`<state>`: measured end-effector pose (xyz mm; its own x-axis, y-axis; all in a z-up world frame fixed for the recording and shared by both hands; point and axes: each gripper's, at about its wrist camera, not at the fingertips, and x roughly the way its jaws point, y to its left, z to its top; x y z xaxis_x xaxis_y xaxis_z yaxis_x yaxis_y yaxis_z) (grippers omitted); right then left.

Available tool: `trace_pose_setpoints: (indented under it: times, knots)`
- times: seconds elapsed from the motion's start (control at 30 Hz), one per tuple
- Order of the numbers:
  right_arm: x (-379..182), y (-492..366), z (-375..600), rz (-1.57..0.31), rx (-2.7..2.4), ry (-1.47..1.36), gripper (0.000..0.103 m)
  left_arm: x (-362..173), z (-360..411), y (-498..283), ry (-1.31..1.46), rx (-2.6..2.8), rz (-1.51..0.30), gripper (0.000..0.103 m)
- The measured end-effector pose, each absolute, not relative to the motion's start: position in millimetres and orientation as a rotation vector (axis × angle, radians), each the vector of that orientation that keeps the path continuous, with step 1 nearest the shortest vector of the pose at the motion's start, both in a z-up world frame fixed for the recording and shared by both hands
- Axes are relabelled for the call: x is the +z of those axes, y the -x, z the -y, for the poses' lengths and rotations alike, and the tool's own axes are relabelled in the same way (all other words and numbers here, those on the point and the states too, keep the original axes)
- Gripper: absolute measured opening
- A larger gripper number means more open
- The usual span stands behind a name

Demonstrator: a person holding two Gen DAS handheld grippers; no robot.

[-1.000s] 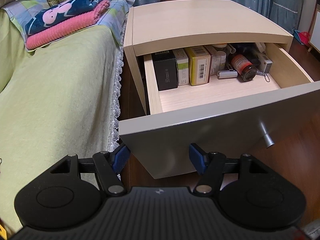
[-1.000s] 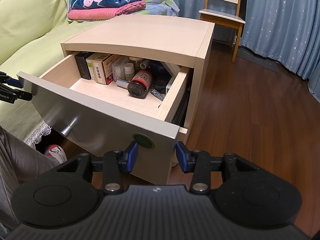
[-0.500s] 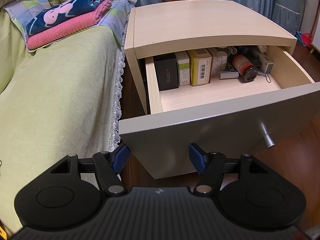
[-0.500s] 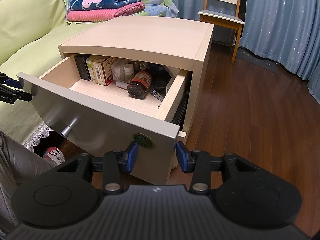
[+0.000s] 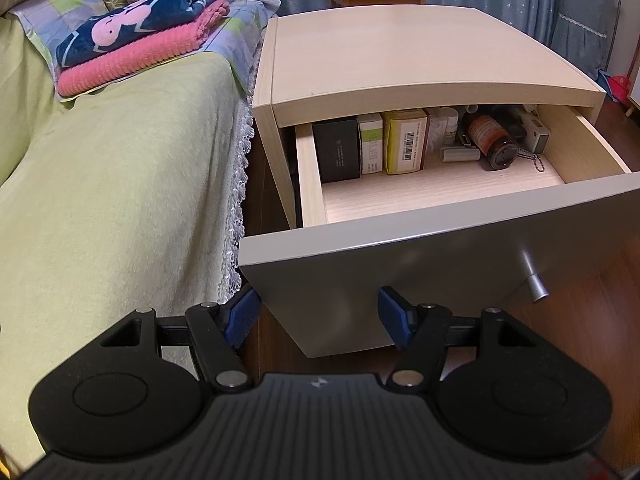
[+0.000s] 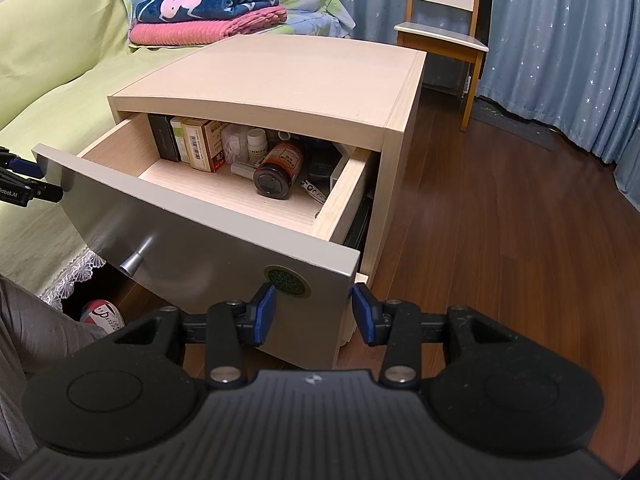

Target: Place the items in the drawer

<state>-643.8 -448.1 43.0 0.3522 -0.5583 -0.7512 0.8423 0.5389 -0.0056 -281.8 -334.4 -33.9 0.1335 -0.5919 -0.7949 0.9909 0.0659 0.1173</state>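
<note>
on the far left we see the green-covered bed (image 5: pixel 112 184) with folded blankets (image 5: pixel 136 44) stacked at its head; our left gripper (image 5: pixel 320 316) hovers empty, its blue pads spread wide, at the left corner of the grey drawer front (image 5: pixel 440 264); the drawer (image 6: pixel 224 188) of the pale wood nightstand (image 6: pixel 288 76) stands pulled out, holding upright boxes (image 5: pixel 404 140) on its left and a dark jar (image 6: pixel 278 172) lying on its side toward the right; our right gripper (image 6: pixel 312 314) is parted and empty too, straddling the front's right corner; beyond it stand a wooden chair (image 6: pixel 444 40) and blue curtains (image 6: pixel 560 40).
</note>
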Motion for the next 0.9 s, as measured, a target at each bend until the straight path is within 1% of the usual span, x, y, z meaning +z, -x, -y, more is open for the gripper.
trace_pose_setpoints:
  times: [0.9]
  knots:
    - [39, 641, 459, -0.759, -0.964, -0.408, 0.038, -34, 351, 281, -0.757, -1.314, -0.659, 0.066]
